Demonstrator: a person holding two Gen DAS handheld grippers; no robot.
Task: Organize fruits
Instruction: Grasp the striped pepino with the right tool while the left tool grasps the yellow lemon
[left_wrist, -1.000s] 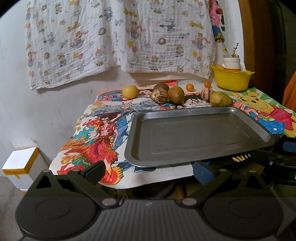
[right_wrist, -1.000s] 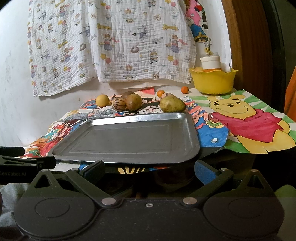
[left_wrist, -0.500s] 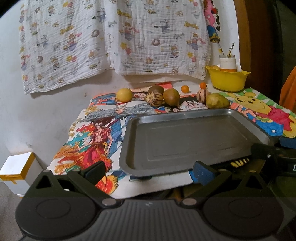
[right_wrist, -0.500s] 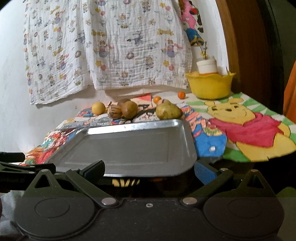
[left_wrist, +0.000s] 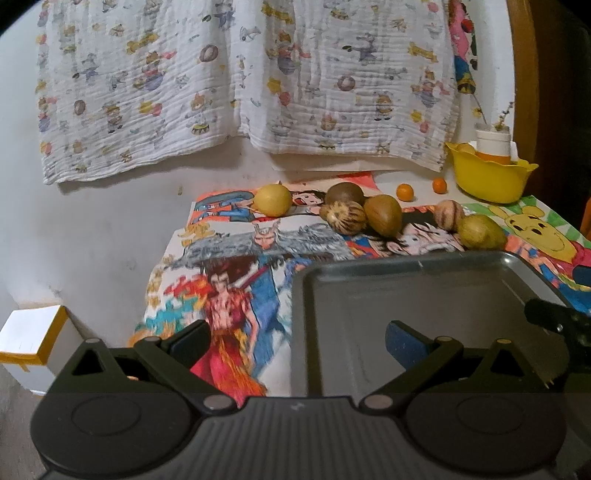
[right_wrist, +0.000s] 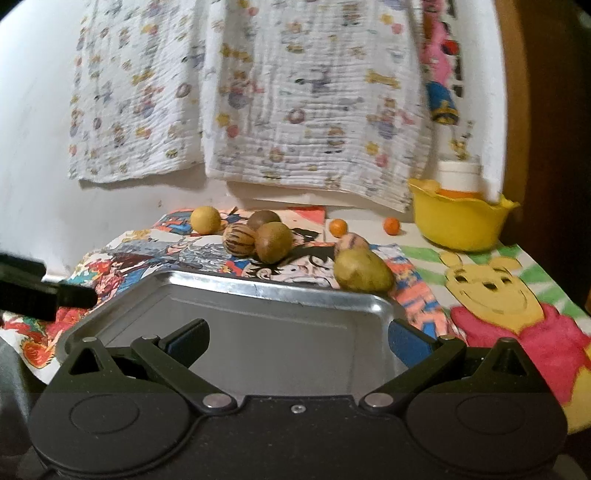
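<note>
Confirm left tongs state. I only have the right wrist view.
Observer: Left tongs open, nothing between them.
Operator: Over what?
Observer: Straddling the tray at its left rim, half over the poster, half over the tray.
Operator: Anything on the floor left of the table?
Observer: A white box with yellow tape.

fruits (right_wrist: 271, 242): loose cluster on table | tray (right_wrist: 332, 295): metal, empty, in front
</note>
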